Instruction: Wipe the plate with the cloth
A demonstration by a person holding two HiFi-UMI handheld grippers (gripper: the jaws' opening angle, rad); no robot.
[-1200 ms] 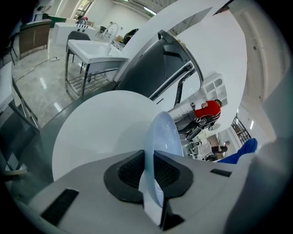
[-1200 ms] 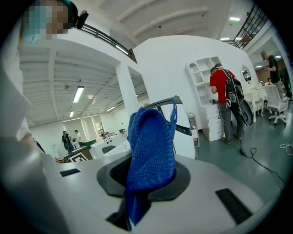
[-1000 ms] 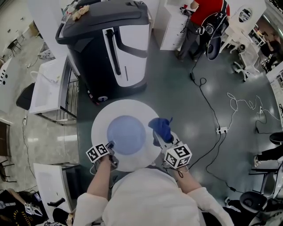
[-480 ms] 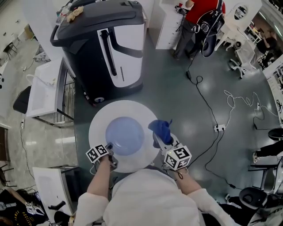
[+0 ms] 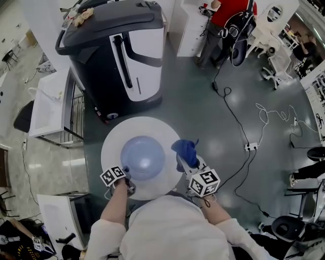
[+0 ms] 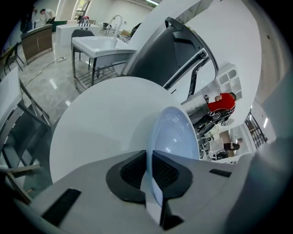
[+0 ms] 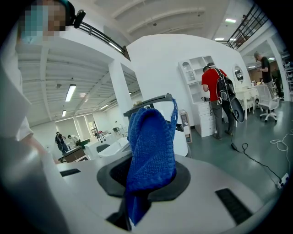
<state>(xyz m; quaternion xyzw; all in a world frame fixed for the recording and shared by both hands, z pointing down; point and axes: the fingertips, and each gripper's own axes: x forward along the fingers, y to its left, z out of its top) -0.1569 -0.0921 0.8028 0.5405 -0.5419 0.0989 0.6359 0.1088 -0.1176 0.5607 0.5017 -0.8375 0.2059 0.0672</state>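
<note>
Pinching plate (image 6: pixel 173 132) rim, left gripper (image 6: pixel 149 170); blue cloth (image 7: pixel 151 141) in right gripper (image 7: pixel 147 179).

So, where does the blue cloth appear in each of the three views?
Head view: the blue cloth is right of centre, in the right gripper, beside the plate.
Left gripper view: not in it.
Right gripper view: at the centre, clamped between the jaws.
Shared landmark: the person in the red top, seen in all three.
</note>
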